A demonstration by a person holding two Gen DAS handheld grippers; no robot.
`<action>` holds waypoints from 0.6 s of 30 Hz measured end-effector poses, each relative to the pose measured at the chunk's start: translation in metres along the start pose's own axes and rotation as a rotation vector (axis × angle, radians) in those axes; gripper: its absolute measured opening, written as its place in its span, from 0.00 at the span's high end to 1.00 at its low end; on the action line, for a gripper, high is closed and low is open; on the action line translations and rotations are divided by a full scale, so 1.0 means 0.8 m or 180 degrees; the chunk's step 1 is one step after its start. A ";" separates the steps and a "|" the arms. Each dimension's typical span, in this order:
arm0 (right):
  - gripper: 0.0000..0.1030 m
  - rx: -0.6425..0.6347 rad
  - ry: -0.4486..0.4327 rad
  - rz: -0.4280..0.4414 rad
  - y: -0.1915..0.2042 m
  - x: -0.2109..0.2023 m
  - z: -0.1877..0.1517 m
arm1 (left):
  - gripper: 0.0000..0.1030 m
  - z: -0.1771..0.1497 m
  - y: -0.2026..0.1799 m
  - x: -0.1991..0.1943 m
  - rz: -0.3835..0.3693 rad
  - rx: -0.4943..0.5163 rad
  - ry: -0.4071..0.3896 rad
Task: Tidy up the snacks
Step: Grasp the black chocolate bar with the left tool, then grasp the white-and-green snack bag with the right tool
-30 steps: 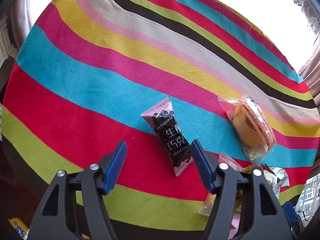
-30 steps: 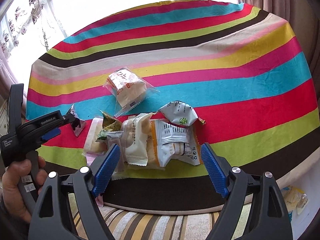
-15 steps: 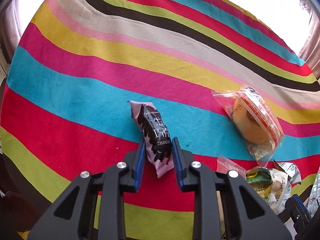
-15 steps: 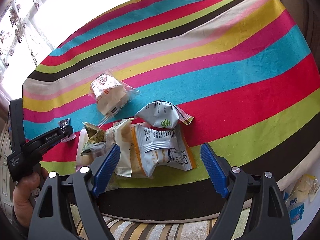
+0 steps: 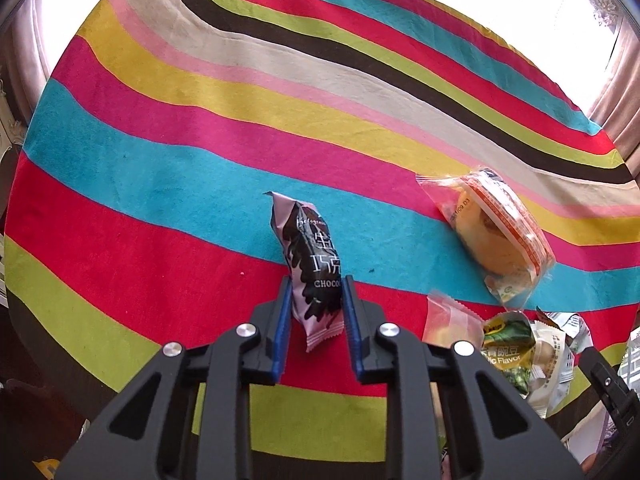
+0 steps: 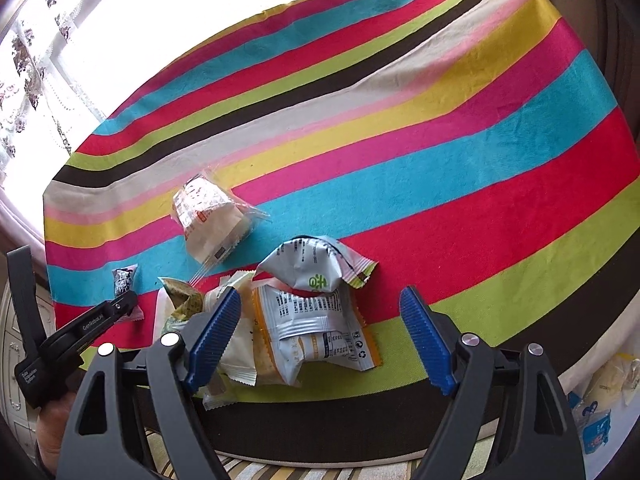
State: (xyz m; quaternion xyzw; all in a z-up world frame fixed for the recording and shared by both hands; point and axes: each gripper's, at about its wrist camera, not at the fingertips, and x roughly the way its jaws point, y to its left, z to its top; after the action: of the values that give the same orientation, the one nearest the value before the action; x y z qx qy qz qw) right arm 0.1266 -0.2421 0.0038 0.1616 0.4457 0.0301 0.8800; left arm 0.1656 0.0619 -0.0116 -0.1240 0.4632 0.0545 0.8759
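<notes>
My left gripper (image 5: pixel 315 292) is shut on a black-and-pink chocolate snack pack (image 5: pixel 310 256), held by its lower half, its top pointing away from me over the striped cloth. The same pack (image 6: pixel 123 280) shows in the right wrist view at the tip of the left gripper (image 6: pixel 128 305). My right gripper (image 6: pixel 320 328) is open and empty above a heap of snack packs (image 6: pixel 312 320) near the table's front edge. A clear bag with a yellow cake (image 5: pixel 498 232) lies apart on the blue stripe; it also shows in the right wrist view (image 6: pixel 210 220).
The table wears a bright striped cloth (image 5: pixel 200 128). The heap of packs, one green (image 5: pixel 508 352), lies at the right in the left wrist view. More packets (image 6: pixel 600 400) lie below the table's right edge. Curtains and a bright window stand behind.
My left gripper closed on the chocolate pack and lifted its lower end, turning it more upright. My right gripper stayed open and moved slightly closer over the heap.
</notes>
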 end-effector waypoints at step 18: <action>0.31 -0.0295 0.0211 0.0046 0.003 0.055 0.038 | 0.78 -0.002 0.003 -0.001 0.0007 0.0009 -0.0012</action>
State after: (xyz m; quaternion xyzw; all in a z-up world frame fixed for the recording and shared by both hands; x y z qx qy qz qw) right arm 0.1779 -0.2388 -0.0129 0.1229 0.4715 0.0624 0.8710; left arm 0.1635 0.0637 -0.0117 -0.1221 0.4617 0.0550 0.8769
